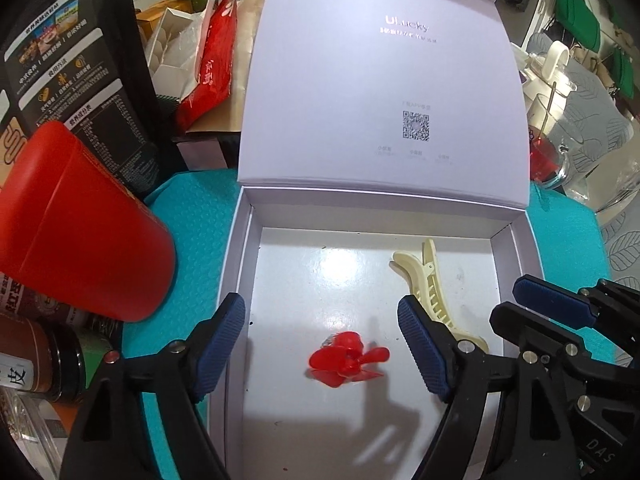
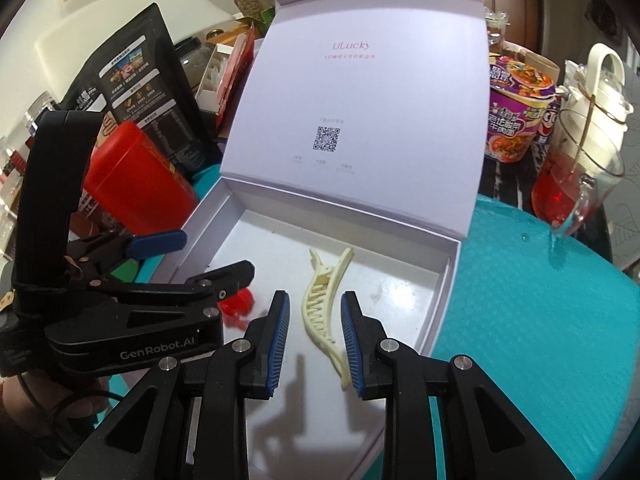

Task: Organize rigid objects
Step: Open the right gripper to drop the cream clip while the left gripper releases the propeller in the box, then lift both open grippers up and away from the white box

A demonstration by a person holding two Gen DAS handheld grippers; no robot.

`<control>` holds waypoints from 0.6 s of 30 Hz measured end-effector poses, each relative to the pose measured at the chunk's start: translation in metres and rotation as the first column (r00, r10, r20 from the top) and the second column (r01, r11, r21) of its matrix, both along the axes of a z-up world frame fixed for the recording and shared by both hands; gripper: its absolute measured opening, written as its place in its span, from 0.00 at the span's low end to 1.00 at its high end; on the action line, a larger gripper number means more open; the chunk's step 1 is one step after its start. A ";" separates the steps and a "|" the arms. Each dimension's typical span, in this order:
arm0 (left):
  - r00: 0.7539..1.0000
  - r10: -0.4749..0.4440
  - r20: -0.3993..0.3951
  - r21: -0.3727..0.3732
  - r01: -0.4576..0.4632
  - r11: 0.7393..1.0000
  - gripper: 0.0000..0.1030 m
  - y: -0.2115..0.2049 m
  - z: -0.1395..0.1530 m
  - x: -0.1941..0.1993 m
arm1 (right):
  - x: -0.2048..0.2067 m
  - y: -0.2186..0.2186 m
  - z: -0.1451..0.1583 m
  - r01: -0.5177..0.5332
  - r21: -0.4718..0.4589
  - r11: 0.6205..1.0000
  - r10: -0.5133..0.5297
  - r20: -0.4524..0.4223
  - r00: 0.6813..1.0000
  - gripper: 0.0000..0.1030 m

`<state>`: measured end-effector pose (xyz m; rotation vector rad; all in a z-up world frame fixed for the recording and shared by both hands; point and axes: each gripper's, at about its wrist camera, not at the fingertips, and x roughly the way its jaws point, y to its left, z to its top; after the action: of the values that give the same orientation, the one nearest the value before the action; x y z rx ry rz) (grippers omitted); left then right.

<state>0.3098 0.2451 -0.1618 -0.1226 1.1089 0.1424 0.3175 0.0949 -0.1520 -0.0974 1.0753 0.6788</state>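
Teal textured mat (image 1: 192,216); glossy white box (image 1: 236,264); red propeller (image 1: 346,360) released; right fingers (image 2: 280,332) apart.

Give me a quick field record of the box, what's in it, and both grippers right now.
box: white box, lid open and standing upright at the back, on teal mat
contents: red propeller and cream hair clip, both lying on the box floor, apart
left gripper: open, over the box, propeller lying free below between its fingers
right gripper: narrow gap, pads either side of the clip without pressing it
beside box: red canister at its left, glass pitcher at its right
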 end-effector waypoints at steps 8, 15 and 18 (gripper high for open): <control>0.999 -0.007 0.035 0.017 0.006 1.000 0.77 -0.007 0.029 -0.015 | -0.011 -0.006 0.023 0.018 0.005 1.000 -0.018 0.028 0.999 0.26; 0.997 -0.002 0.078 0.030 -0.001 1.000 0.77 -0.006 0.059 -0.039 | -0.032 -0.019 0.056 0.022 0.024 0.999 -0.023 0.076 0.997 0.26; 0.996 0.003 0.089 0.029 -0.006 1.000 0.77 -0.010 0.073 -0.052 | -0.043 -0.023 0.068 0.023 0.026 0.999 -0.025 0.091 0.996 0.26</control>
<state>0.2579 0.2356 -0.0891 -0.1040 1.0177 0.1558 0.2747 0.0718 -0.0838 -0.0935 0.9783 0.6599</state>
